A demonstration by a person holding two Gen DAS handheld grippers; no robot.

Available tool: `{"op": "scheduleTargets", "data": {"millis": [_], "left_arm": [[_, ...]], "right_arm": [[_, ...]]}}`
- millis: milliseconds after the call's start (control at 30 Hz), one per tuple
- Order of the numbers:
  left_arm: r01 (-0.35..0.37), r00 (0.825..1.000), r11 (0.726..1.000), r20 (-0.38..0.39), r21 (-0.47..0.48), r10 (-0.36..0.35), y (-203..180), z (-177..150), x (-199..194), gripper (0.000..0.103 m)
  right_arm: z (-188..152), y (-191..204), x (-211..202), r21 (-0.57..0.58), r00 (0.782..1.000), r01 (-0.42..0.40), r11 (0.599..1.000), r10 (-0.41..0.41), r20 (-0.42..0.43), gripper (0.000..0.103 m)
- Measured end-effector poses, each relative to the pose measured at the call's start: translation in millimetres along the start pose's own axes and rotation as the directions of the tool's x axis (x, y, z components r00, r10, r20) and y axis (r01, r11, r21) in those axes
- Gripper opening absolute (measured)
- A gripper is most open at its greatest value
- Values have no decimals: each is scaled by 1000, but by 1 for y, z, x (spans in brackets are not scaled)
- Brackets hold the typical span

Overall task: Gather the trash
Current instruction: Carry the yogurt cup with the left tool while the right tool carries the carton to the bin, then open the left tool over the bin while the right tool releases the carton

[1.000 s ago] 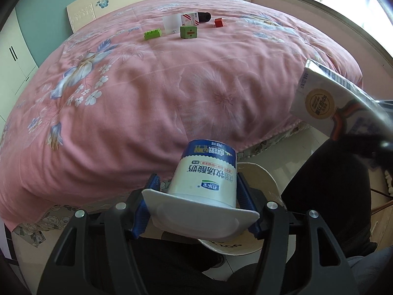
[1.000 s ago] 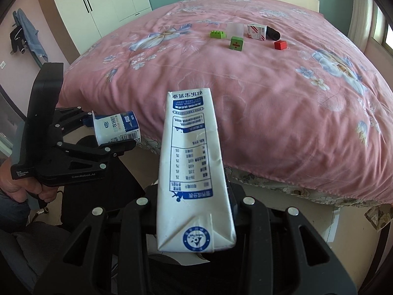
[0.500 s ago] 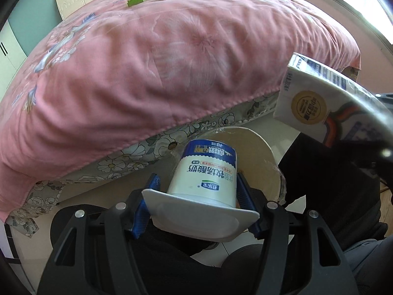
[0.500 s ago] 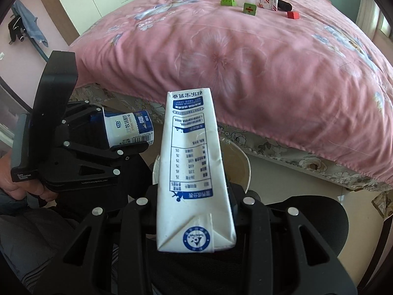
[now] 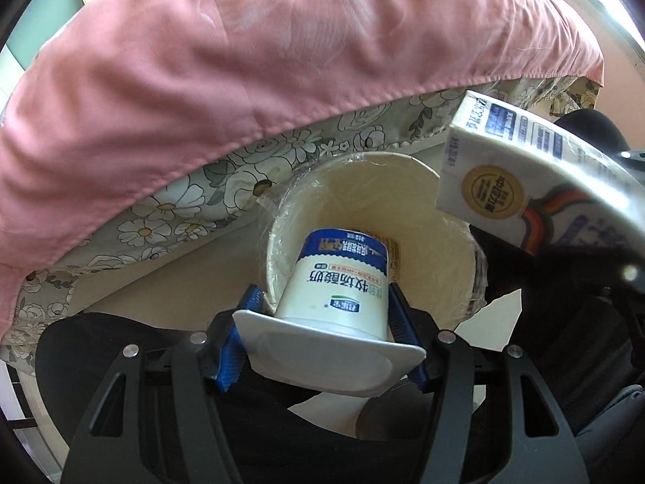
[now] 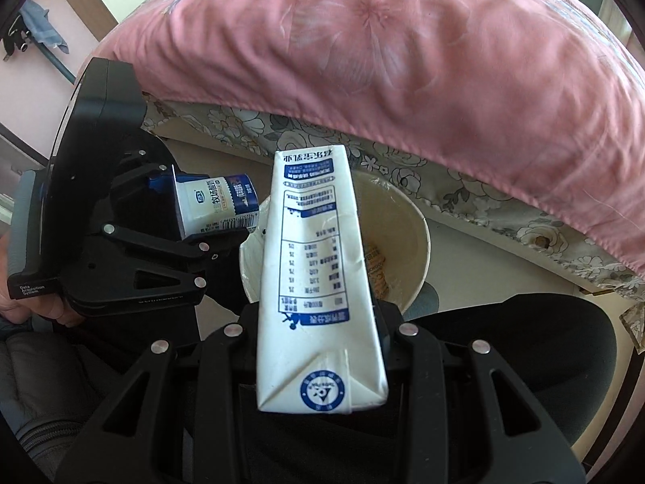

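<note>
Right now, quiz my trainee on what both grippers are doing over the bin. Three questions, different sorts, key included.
1. True or false: the left gripper is shut on the yogurt cup.
2. What does the right gripper hold? A) milk carton B) bottle C) nothing
3. Fill in: both items hang above the cream ___.

Key: 1 true; 2 A; 3 trash bin.

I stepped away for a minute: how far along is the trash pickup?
Done: a wrapper already lies in the bin. In hand: the left gripper holds a yogurt cup over the bin, the right gripper a milk carton. Left: neither has been dropped in yet.
</note>
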State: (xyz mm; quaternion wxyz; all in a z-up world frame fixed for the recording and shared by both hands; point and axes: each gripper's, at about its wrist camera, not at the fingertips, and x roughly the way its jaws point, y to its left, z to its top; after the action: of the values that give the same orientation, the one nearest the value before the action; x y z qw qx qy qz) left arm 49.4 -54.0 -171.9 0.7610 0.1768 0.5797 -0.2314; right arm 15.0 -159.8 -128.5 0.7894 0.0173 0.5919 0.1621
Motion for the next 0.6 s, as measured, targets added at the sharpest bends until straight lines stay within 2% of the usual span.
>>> {"op": "scheduleTargets", "data": {"millis": [333, 600], "left_arm": [[23, 996, 999, -92, 30, -20, -6, 5, 41, 65], [46, 985, 998, -167, 30, -41, -5, 9, 72, 65]], "right_arm": [[10, -8, 33, 5, 998, -11, 1000, 11, -65, 37], [21, -11, 66, -7, 992, -12, 1000, 11, -127, 37]]}}
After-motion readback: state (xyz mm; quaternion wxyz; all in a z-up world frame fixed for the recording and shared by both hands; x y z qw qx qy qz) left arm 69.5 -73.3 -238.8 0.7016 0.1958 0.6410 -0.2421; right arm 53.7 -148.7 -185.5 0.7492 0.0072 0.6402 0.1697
